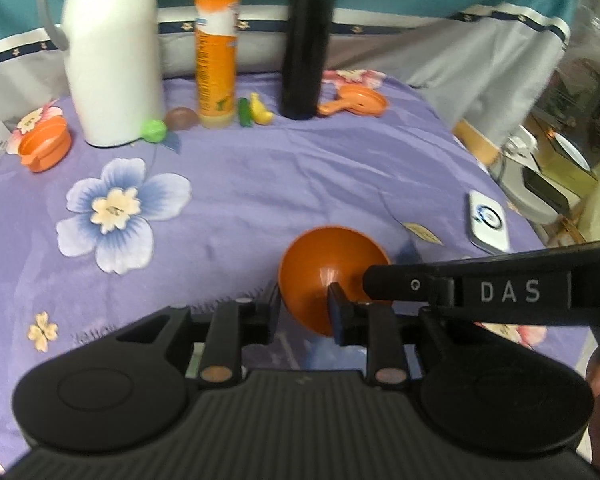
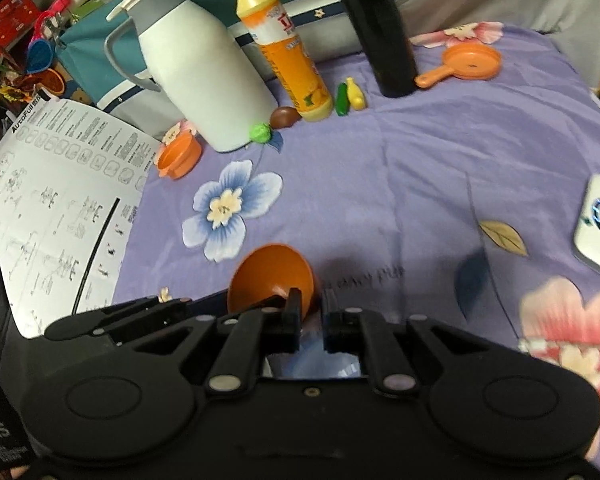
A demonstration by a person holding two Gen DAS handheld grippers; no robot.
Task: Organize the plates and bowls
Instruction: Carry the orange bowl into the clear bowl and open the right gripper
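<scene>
Both grippers are gripping one orange bowl (image 1: pixel 332 268) tilted above the purple floral cloth (image 1: pixel 300 168) — the left gripper (image 1: pixel 304 314) and the right gripper (image 2: pixel 312 320) each closing its jaws on the bowl's rim from opposite sides.

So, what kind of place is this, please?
Probably a home room, with a table set up for toy kitchen play: a purple floral cloth, a white thermos jug, and an orange toy pan.
</scene>
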